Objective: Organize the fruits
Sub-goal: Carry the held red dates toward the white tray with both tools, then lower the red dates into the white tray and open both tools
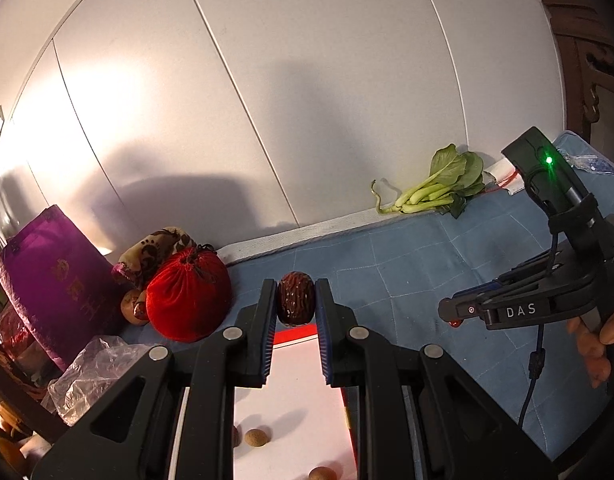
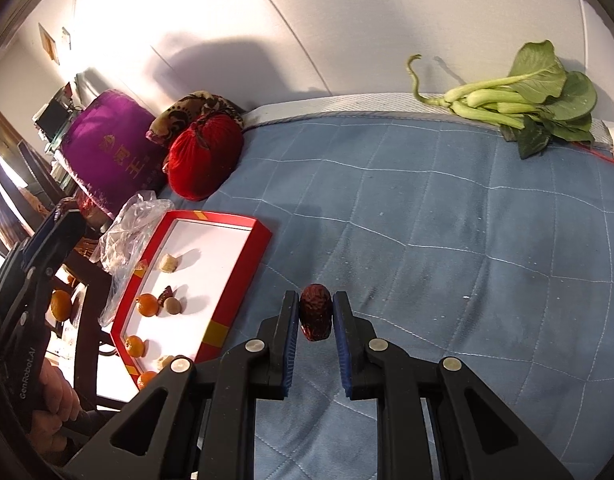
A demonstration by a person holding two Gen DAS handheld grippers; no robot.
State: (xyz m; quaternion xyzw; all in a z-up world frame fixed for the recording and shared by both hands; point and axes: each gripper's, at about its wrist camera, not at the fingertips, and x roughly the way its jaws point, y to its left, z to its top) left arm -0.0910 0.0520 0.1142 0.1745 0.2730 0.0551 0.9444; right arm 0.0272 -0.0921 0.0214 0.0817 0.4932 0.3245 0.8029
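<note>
Both grippers are busy right now: the left gripper [image 1: 296,300] is clamped on a wrinkly red date [image 1: 296,298], and the right gripper [image 2: 315,316] is pinching a second date [image 2: 315,317] of the same kind. Jaws sit narrow on each, pads pressed against the fruit.

Progress looks like somewhere in the middle to me. The red tray [image 2: 223,316] at 9 o'clock in the right wrist view already has a handful of stuff on its white floor: small oranges [image 2: 147,305], a couple of pale round fruits, one dark bit (too small to call). In the left wrist view the left-hand date hangs over the tray's far edge, so that one's nearly home. The right-hand date is out over the blue quilt [image 2: 447,240], off to the tray's 3 o'clock side, so it has further to go.

Left to do, I'd guess: drop both dates in. No loose fruit on the quilt that I can see, just some greens [image 2: 527,100] at 1 o'clock.
</note>
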